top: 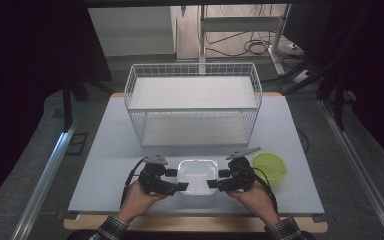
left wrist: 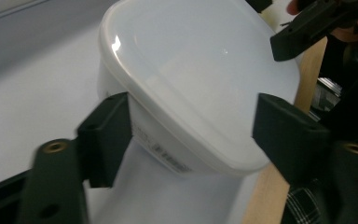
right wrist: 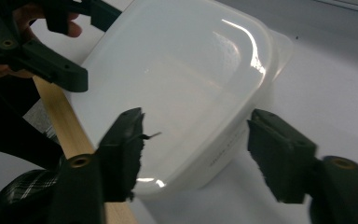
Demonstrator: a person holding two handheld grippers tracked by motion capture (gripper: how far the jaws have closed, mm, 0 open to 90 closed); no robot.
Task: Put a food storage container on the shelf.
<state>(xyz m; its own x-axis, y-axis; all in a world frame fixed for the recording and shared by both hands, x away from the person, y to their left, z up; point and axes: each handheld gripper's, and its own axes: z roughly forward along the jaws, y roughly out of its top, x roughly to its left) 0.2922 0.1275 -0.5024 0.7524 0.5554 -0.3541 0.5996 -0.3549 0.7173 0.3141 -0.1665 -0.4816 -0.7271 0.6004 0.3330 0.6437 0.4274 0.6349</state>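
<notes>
Both tongs flank a lidded white container near the bench's front edge.
High view: left tongs [top: 179, 179] and right tongs [top: 216, 178] face each other across the container [top: 198, 176], its short ends toward them. Left gripper view: jaws part-open, straddling a corner, one pad beside the wall. Right gripper view: jaws apart around the opposite end, not clamped.

one container [top: 198, 175], one basket [top: 193, 102] – one lid [top: 269, 166]

Black grippers with brass screws, trailing cables, plaid sleeves [top: 111, 229].
</notes>
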